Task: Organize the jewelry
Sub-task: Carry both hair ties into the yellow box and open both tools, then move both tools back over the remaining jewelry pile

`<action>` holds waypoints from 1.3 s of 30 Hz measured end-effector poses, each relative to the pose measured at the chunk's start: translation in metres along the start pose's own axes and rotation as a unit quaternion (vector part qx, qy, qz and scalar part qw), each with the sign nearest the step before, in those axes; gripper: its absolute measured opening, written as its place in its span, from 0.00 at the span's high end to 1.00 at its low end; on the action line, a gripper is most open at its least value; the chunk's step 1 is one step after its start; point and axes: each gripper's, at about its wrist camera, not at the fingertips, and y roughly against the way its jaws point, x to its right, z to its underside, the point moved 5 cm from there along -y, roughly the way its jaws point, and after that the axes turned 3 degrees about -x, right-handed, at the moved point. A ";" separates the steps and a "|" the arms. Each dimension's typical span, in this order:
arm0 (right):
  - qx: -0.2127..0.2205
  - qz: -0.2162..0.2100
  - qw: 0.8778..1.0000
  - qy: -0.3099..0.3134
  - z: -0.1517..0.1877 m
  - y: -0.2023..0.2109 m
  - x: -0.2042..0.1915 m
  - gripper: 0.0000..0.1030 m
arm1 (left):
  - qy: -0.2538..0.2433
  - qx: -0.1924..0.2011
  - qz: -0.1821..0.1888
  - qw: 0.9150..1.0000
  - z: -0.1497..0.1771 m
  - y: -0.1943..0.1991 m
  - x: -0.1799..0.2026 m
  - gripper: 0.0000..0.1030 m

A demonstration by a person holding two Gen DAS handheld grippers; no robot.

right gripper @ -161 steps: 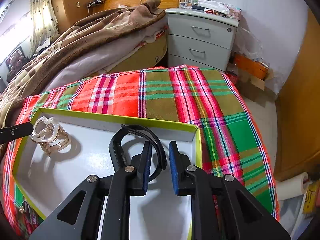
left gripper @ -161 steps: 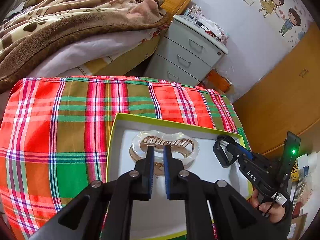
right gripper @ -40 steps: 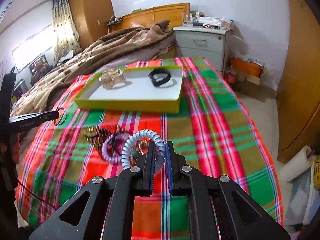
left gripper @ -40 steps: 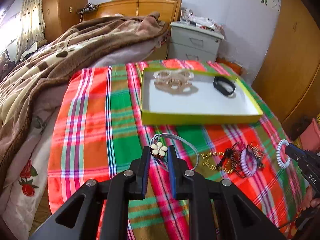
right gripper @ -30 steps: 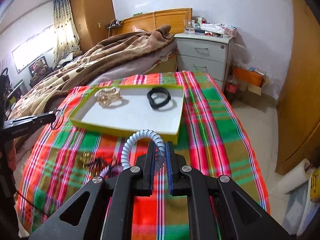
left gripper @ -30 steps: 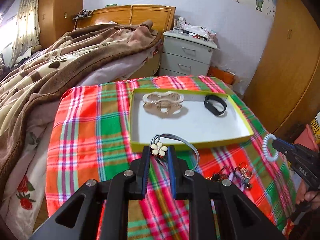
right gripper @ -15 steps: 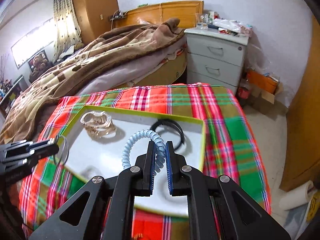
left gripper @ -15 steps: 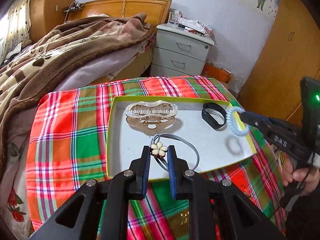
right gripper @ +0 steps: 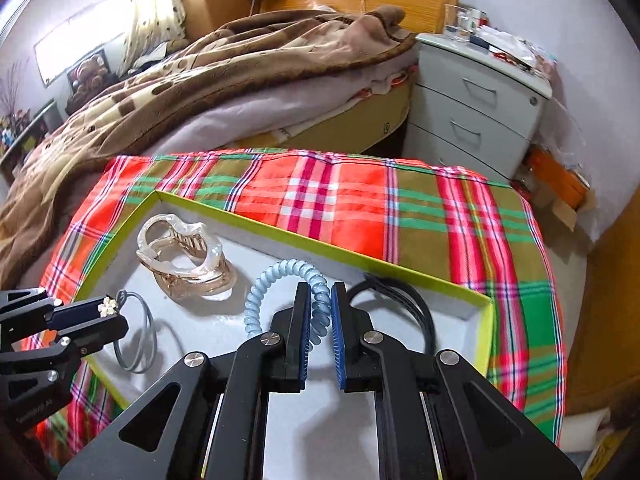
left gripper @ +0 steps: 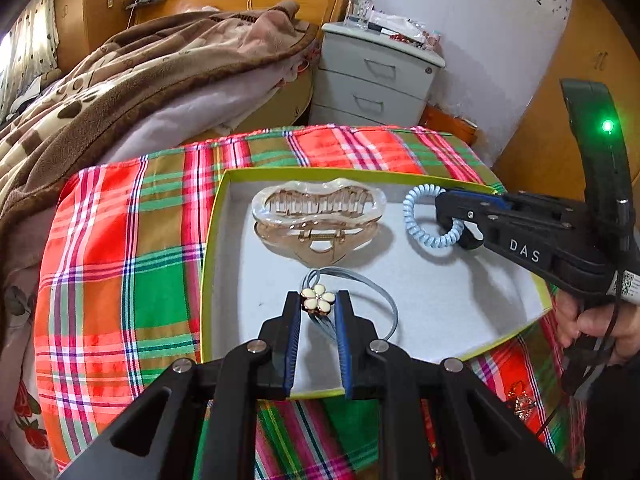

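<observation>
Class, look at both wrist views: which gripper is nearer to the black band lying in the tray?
Right. The right gripper, holding the blue coil tie, hangs just beside the black band. The left gripper is across the tray, by its opposite edge.

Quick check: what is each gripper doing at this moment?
Left gripper: shut on the flower hair tie, over the tray.
Right gripper: shut on the blue spiral hair tie.

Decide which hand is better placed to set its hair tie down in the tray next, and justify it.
Probably the left. Its tongs hold the grey flower hair tie low over bare tray floor; the right tongs hold the blue spiral hair tie above the black band.
</observation>
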 end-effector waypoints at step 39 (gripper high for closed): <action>0.058 0.006 0.998 0.012 0.008 0.042 0.004 0.62 | 0.011 0.010 0.017 1.000 0.013 0.019 0.005 0.61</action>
